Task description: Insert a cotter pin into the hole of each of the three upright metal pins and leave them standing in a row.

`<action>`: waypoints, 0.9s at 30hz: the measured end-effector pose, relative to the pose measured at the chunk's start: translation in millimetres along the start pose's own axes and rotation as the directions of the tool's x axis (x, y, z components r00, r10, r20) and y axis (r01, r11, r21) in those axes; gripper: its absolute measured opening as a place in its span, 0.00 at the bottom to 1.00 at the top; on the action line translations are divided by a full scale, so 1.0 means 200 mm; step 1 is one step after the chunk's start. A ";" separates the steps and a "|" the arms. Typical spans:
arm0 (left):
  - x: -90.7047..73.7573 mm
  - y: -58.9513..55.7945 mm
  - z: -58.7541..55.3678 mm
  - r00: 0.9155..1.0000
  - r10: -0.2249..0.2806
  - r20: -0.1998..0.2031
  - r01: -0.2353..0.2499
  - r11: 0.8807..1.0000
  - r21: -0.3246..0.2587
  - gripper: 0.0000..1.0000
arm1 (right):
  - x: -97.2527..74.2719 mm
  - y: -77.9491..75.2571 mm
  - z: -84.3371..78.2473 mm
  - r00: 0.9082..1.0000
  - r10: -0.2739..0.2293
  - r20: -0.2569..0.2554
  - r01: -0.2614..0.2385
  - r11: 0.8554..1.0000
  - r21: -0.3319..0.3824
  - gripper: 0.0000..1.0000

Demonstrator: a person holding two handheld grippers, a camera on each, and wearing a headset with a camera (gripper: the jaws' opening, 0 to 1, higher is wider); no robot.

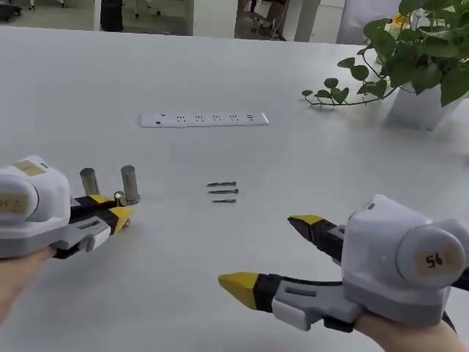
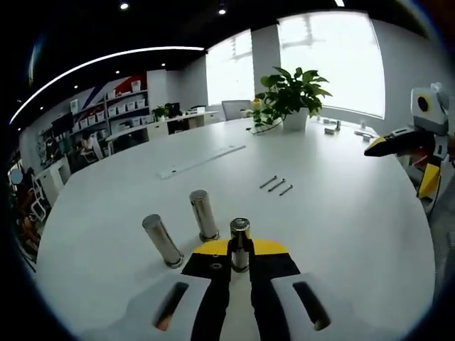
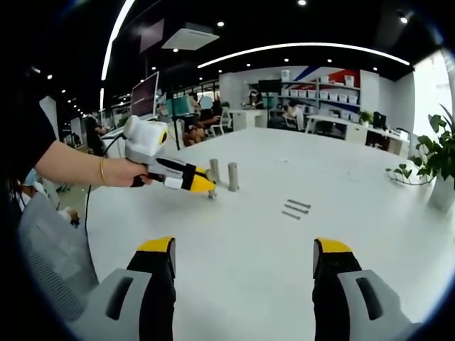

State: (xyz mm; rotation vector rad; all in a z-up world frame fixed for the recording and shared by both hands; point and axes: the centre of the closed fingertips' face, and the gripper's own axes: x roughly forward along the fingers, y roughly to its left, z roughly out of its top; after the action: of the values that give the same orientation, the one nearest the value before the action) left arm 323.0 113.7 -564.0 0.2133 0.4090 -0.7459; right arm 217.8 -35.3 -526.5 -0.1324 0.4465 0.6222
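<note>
Three upright metal pins stand at the left of the white table. My left gripper (image 1: pixel 115 206) (image 2: pixel 240 251) is shut on the nearest pin (image 1: pixel 119 198) (image 2: pixel 239 231). The other two pins (image 1: pixel 89 180) (image 1: pixel 130 183) (image 2: pixel 162 240) (image 2: pixel 204 214) stand free just beyond it. Three cotter pins (image 1: pixel 223 192) (image 2: pixel 276 185) (image 3: pixel 296 208) lie side by side at the table's middle. My right gripper (image 1: pixel 270 251) (image 3: pixel 244 249) is open and holds nothing, low over the table, nearer me than the cotter pins and to their right. In the right gripper view, the left gripper (image 3: pixel 188 179) sits at a pin (image 3: pixel 232 176).
A white power strip (image 1: pixel 204 119) (image 2: pixel 202 160) lies farther back on the table. A potted plant (image 1: pixel 419 55) (image 2: pixel 288 96) (image 3: pixel 441 160) stands at the far right corner. Office desks, shelves and people fill the background.
</note>
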 end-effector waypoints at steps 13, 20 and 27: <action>-0.08 -0.15 -0.06 0.998 -0.056 -0.017 0.056 0.998 0.030 0.06 | -0.04 0.02 -0.01 1.000 0.012 -0.009 -0.012 1.000 -0.010 0.76; -0.11 -0.17 -0.11 0.998 -0.057 -0.036 0.059 0.997 0.042 0.06 | -0.05 0.03 -0.02 1.000 0.013 -0.013 -0.013 1.000 -0.009 0.76; -0.13 -0.16 -0.12 0.998 -0.062 -0.032 0.063 0.998 0.031 0.06 | -0.04 0.04 -0.03 1.000 0.015 -0.021 -0.016 1.000 -0.009 0.76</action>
State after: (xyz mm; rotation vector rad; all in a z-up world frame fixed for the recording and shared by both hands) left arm 277.4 113.9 -575.3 0.2436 0.4349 -0.8114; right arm 205.4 -35.4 -527.1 -0.1445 0.4649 0.6387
